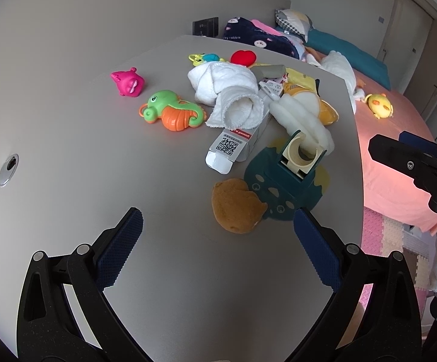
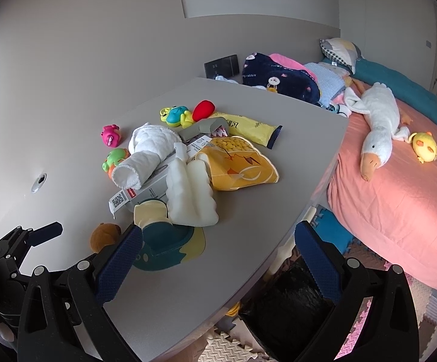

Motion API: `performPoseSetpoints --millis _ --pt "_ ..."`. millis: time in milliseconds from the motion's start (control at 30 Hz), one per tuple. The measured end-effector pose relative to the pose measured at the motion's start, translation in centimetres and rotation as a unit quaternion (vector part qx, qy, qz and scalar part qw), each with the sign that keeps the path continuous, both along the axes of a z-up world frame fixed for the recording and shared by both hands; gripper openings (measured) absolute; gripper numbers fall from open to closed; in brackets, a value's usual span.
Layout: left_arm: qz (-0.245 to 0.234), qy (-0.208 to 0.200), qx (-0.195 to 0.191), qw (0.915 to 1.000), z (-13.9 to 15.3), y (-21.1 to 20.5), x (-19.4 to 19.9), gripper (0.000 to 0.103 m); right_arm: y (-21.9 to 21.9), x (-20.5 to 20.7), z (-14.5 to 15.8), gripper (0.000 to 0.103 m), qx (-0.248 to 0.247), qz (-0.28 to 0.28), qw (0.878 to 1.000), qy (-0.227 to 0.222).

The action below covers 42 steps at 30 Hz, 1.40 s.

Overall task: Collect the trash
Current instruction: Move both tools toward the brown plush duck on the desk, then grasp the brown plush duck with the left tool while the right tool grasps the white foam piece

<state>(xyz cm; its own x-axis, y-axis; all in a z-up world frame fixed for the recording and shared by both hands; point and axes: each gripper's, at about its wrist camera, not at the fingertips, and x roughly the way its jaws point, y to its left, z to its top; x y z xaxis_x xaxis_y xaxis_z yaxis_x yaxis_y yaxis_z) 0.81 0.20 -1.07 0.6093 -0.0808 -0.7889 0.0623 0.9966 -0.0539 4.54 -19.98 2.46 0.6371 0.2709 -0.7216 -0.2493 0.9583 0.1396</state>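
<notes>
While both grippers hang above the near part of the grey table [image 1: 67, 138], neither holds anything: the left gripper [image 1: 218, 235] has its jaws spread wide over bare tabletop, and the right gripper [image 2: 218, 241] is likewise released, its left finger over the table's near edge and its right finger out past the edge, above a black bin bag [image 2: 287, 298] on the floor. The clutter lies ahead of both, mixing toys with what I judge to be the trash: an opened white carton [image 1: 233, 147] with a QR code, a yellow snack wrapper [image 2: 242, 163], a second long yellow packet [image 2: 248, 126] farther back, and a slab of white foam packing [image 2: 191, 196]. The carton is the nearest clear piece of rubbish. Seen from the left wrist it sits straight ahead and slightly right of the jaw gap, its long axis running away from the camera and leaning right, its far end tucked under a rolled white towel [image 1: 233, 102]. A brown plush toy [image 1: 236, 205] and a dark green dinosaur-shaped holder [image 1: 281, 187] lie between the jaws and the carton's open flap. The left gripper looks nearer to it; the right seems better placed for the foam and wrapper, with the bag just below it.
</notes>
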Motion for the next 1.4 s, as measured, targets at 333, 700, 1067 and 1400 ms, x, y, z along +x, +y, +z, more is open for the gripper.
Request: performPoseSetpoints --millis 333,700,1067,1400 --pt "-0.008 0.012 0.003 0.9999 -0.7 -0.6 2.0 0.084 -0.5 1.5 -0.9 0.1 0.016 -0.021 1.0 0.016" --pt "0.002 0.025 0.028 0.9993 -2.3 -0.1 3.4 0.054 2.0 3.8 -2.0 0.075 0.024 0.017 0.999 0.034" --pt "0.0 0.017 0.023 0.9996 -2.1 1.0 3.6 0.041 3.5 6.0 -3.8 0.048 0.047 0.045 0.996 0.064" --pt "0.009 0.02 -0.004 0.9997 -2.0 1.9 3.7 0.041 3.7 5.4 -3.9 0.014 0.049 0.048 0.996 0.049"
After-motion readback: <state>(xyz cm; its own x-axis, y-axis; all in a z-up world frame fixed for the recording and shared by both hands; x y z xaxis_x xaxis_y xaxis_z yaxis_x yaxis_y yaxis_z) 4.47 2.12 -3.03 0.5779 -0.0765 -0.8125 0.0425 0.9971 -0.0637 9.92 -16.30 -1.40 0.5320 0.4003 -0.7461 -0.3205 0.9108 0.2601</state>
